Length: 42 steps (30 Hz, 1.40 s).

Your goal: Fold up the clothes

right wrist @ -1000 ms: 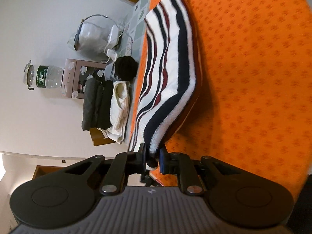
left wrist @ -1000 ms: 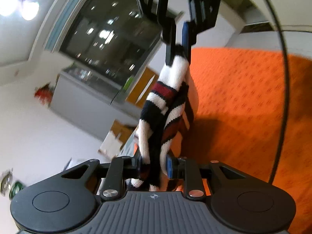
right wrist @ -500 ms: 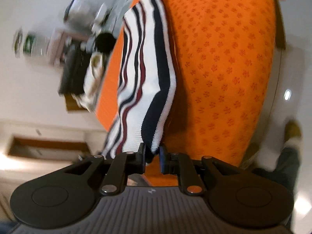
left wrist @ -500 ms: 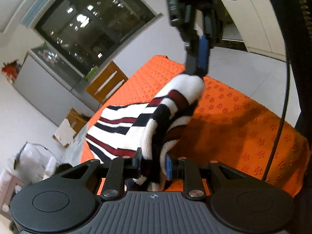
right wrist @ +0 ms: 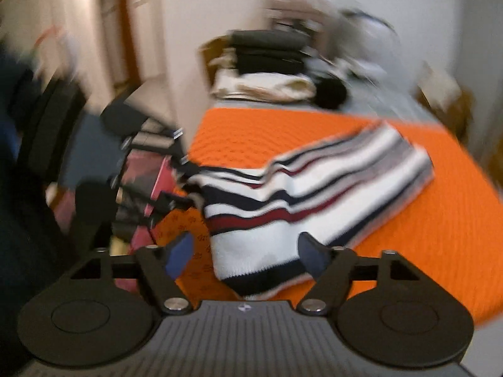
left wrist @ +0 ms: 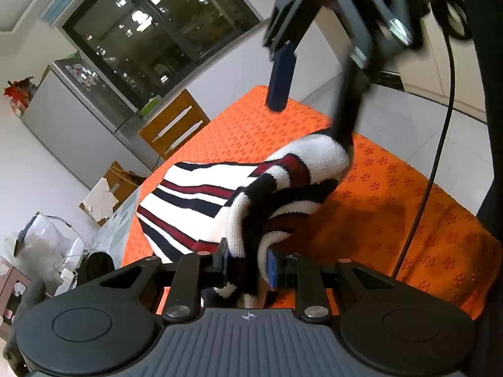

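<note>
Though blurred — sweater (right wrist: 314,201) lies diagonally.

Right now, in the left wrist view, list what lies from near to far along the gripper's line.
Left gripper → striped sweater → orange cloth → wooden chair → dark window.

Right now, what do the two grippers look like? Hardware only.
Both look the same: ribbed dark-grey body with a small compass-like mark, two round black discs, black linkage arms with silver pivot screws, blue finger pads. That goes for the left gripper and the right gripper. A black cable hangs near the right one.
</note>
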Each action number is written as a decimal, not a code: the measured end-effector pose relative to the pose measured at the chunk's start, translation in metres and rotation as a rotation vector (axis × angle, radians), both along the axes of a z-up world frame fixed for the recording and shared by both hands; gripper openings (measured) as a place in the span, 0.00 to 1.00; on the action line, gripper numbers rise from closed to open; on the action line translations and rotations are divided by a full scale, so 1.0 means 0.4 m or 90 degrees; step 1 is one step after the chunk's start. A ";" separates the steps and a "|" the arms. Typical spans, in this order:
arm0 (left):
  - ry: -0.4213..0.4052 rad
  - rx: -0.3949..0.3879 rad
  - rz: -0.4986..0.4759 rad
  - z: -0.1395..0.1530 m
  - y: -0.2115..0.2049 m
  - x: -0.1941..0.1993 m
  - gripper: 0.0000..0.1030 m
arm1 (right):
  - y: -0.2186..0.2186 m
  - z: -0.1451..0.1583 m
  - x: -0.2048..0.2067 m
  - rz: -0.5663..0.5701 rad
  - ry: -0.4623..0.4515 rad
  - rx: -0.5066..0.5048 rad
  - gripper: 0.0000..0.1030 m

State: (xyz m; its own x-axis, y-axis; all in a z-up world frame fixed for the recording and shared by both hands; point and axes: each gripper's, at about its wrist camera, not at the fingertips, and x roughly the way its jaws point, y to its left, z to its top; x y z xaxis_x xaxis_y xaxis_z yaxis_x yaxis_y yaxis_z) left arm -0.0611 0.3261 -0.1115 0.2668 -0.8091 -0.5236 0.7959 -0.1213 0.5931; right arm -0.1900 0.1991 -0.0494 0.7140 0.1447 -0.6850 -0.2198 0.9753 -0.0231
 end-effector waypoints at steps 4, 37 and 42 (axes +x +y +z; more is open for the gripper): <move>0.003 -0.004 0.002 0.009 -0.007 0.010 0.25 | 0.057 -0.059 0.021 0.085 -0.026 -0.123 0.84; 0.059 -0.044 0.116 0.191 -0.289 0.234 0.27 | -0.379 0.006 0.299 -0.010 -0.045 0.142 0.32; 0.050 -0.055 0.153 0.218 -0.400 0.291 0.27 | -0.513 0.023 0.382 -0.014 -0.062 0.201 0.32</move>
